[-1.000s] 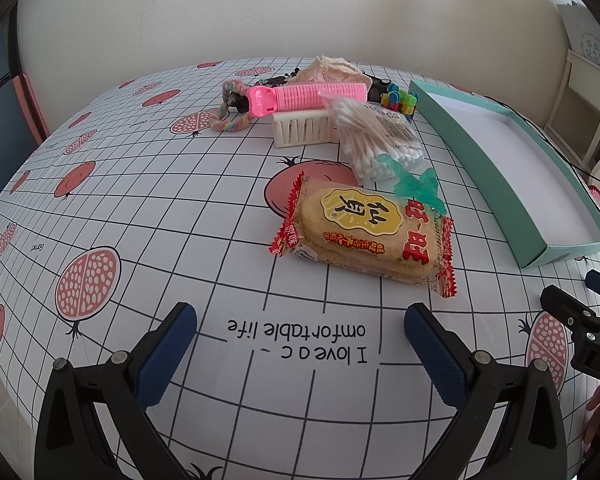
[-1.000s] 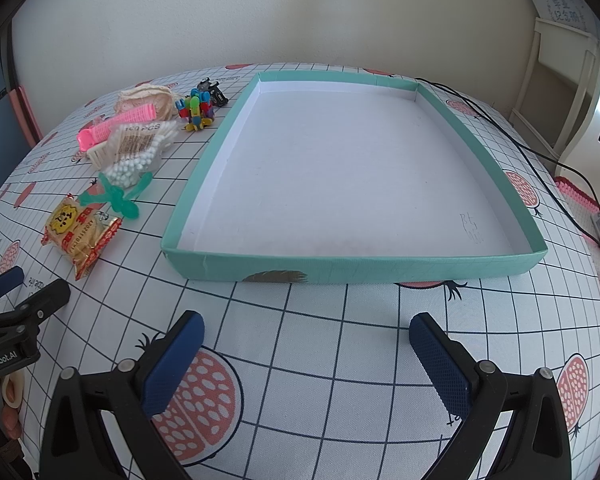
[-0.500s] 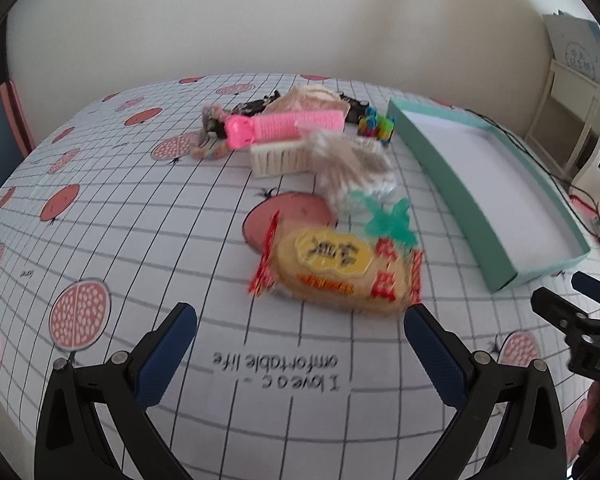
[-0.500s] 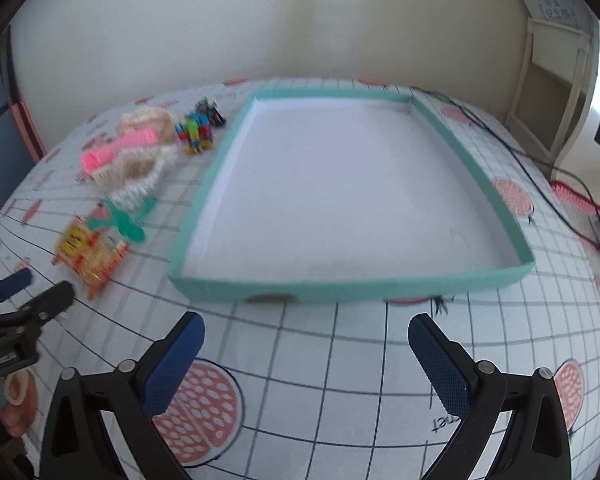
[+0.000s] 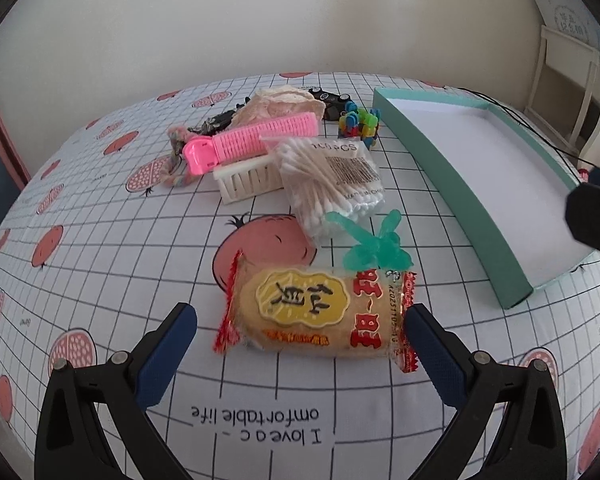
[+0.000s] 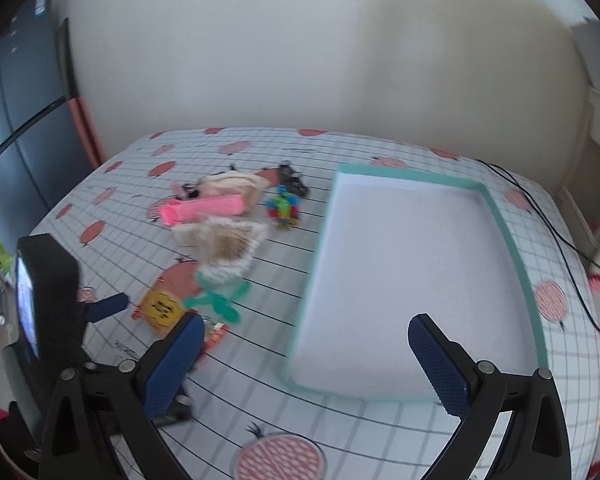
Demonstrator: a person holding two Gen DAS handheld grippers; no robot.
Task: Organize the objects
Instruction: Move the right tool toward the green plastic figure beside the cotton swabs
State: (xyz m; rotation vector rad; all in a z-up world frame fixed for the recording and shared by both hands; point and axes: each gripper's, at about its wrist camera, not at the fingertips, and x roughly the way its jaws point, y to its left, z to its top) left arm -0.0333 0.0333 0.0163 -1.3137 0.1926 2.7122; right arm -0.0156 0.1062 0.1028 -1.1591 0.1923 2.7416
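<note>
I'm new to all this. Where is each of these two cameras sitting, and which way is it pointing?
Left wrist: on the left gripper, looking forward and down at the snack packet between its open fingers; the right gripper's tip shows at the right edge.
Right wrist: on the right gripper, raised over the teal tray; the left gripper shows at left.
Shared: packet, cotton swabs, pink hair roller, tray, tablecloth.

Grid-patterned tablecloth (image 5: 100, 248) under snack packet (image 5: 316, 312), swabs (image 5: 332, 184), tray (image 5: 460, 184).
</note>
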